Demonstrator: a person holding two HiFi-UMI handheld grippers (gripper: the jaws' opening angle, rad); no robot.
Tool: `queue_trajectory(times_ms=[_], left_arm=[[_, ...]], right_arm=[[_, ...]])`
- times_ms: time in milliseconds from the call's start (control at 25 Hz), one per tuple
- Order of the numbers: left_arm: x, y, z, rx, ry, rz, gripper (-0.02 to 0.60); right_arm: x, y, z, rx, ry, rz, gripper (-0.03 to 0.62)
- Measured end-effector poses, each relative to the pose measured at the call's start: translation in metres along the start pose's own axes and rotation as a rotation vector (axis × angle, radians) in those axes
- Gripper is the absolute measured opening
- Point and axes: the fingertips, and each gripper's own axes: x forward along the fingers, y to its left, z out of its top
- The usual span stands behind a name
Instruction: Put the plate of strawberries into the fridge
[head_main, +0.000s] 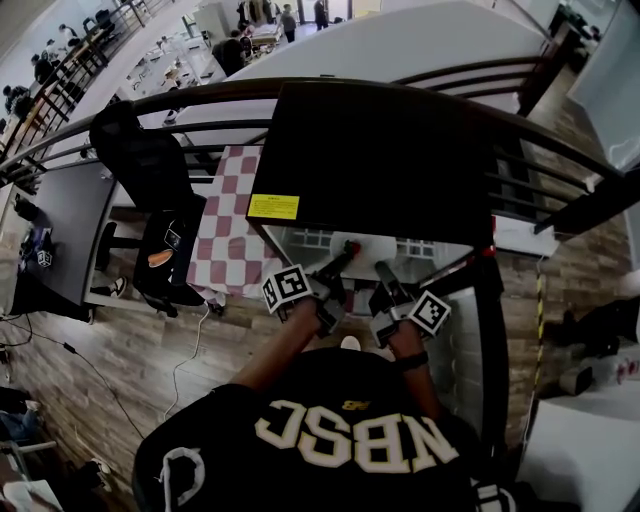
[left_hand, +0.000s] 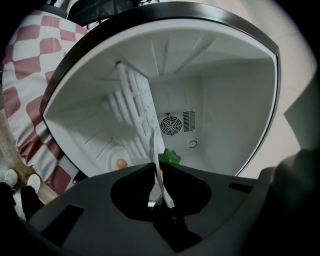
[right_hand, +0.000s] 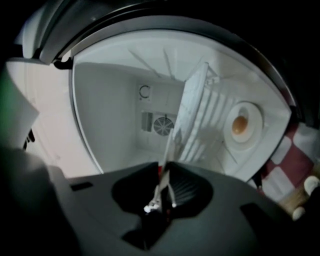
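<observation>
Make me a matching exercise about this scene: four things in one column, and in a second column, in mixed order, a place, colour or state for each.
1 fan
2 label
3 cloth
4 plate

a yellow
b gripped at its rim
c red and white checks
d on the fridge back wall

Pairs: 1-d; 2-a; 3-c; 4-b

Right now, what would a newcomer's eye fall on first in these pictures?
The black fridge fills the middle of the head view and stands open toward the person. In its white inside, the left claw and the right claw grip a plate of strawberries by its rim. Left of the fridge lies a red-and-white checked cloth.
</observation>
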Motion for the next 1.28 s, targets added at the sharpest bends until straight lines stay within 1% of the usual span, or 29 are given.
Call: queue_trajectory(times_ms=[120,240,280,400,520,640,760,840,960,1160,1240,1280], left_arm=[[0.0,-0.005,0.0,0.032,0.011,-0.023,0.083],[-0.003,-0.01,0.002,0.056,0.013,-0.034,0.133],[-0.004,-0.011,0.003,0.065,0.012,-0.033,0.144],[-0.008,-0.01,0.003,0.075,0.013,-0.036,0.166],[-0.011,-0.012,0.002,0.062,0.013,-0.051,0.173],[-0.016,-0.011,0.003,0.075,0.014,-0.056,0.176],[-0.021,-0.011,0.004,0.07,0.015,-0.073,0.176],[-0.023,-0.013,0.006,0.061,0.01,-0.089,0.176],[-0.025,-0.015,0.006,0.045,0.006,-0.112,0.176],[-0.032,-0.017,0.003,0.031,0.006,-0.131,0.176],[-0.036,-0.017,0.0,0.049,0.006,-0.126,0.176],[-0.039,-0.016,-0.001,0.078,0.003,-0.117,0.176]], right_arm=[[-0.001,0.001,0.001,-0.02,-0.012,-0.005,0.074],[-0.002,0.005,-0.002,-0.028,-0.017,-0.001,0.126],[-0.003,0.005,-0.003,-0.034,-0.019,-0.007,0.143],[-0.008,0.001,-0.003,-0.046,-0.029,-0.03,0.16],[-0.009,-0.001,-0.001,-0.061,-0.033,-0.04,0.166],[-0.01,0.005,-0.004,-0.068,-0.042,-0.035,0.186],[-0.017,-0.001,-0.008,-0.081,-0.056,-0.09,0.223],[-0.019,-0.002,-0.009,-0.087,-0.065,-0.103,0.24],[-0.021,-0.003,-0.008,-0.1,-0.084,-0.1,0.245],[-0.018,0.0,-0.006,-0.108,-0.099,-0.069,0.245],[-0.016,0.002,-0.006,-0.111,-0.102,-0.054,0.245],[-0.016,0.001,-0.006,-0.113,-0.103,-0.058,0.245]])
